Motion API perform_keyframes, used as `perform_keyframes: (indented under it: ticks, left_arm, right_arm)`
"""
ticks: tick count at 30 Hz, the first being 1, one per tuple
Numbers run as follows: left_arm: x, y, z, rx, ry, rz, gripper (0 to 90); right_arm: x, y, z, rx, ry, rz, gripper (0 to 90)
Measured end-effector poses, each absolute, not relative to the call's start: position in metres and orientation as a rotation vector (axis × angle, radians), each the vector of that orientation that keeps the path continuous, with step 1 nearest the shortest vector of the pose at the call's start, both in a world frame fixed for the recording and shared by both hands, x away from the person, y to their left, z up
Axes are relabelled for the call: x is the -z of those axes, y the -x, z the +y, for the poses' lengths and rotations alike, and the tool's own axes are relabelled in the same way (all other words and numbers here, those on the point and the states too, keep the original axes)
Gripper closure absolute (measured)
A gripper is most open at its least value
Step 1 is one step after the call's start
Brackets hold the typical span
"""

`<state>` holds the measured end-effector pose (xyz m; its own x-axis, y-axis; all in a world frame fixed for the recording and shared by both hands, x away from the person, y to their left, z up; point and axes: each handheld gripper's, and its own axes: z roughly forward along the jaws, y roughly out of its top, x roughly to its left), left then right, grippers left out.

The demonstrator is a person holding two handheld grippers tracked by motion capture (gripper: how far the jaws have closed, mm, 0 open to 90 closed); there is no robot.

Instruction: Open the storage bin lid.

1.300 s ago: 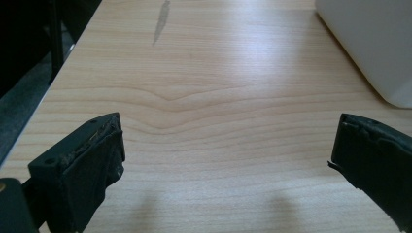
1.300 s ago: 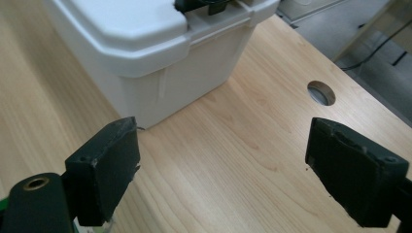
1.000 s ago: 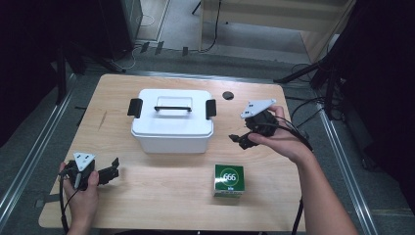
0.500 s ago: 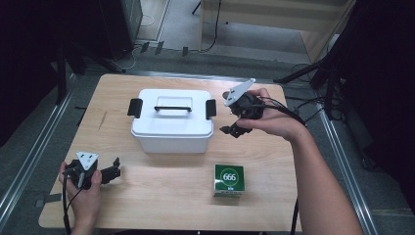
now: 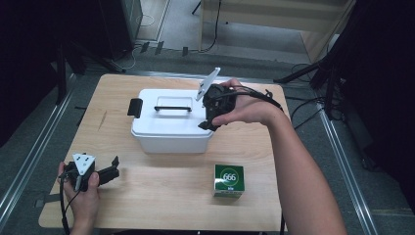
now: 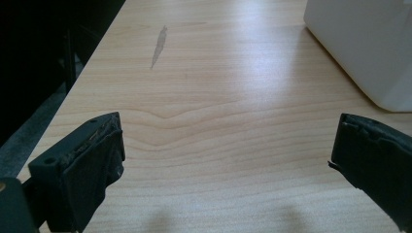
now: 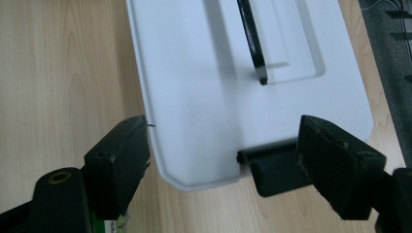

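Observation:
A white lidded box with a black handle stands mid-table. My right gripper hovers over its right end, held in a hand and pointing down. In the right gripper view the right gripper is open; its jaws have just been closing a little. The lid's edge and the black side latch lie below the gap, untouched. My left gripper rests open at the table's front left. Between the left gripper jaws there is bare wood.
A small green carton marked 666 stands in front of the box, to the right. A second black latch sits on the box's left end. The box's corner lies ahead of the left gripper. Cables trail off the table's right edge.
The right hand has moved left and slightly up, from beside the box to over its right end. The left hand has stayed put.

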<state>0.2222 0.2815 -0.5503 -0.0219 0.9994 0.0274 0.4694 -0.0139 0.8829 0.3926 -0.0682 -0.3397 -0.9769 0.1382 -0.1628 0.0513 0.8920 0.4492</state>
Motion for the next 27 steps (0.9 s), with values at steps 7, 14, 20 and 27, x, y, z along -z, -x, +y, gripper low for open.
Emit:
perform_keyframes:
  ticks: [7, 14, 20, 27]
  left_arm:
    - [0.55, -0.223, 0.285, -0.932, -1.539, 1.576, 0.0]
    - [0.55, -0.225, 0.286, -0.918, -1.541, 1.578, 0.0]
    - [0.55, -0.226, 0.285, -0.921, -1.553, 1.574, 0.0]
    - [0.55, -0.226, 0.285, -0.919, -1.553, 1.578, 0.0]
  right_arm:
    - [0.342, -0.401, -0.049, -0.629, -0.113, 2.874, 23.6]
    - [0.345, -0.406, -0.033, -0.575, -0.077, 2.848, 36.3]
    - [0.345, -0.41, -0.022, -0.566, -0.05, 2.87, 48.8]
    - [0.348, -0.416, -0.008, -0.537, -0.032, 2.857, 54.6]
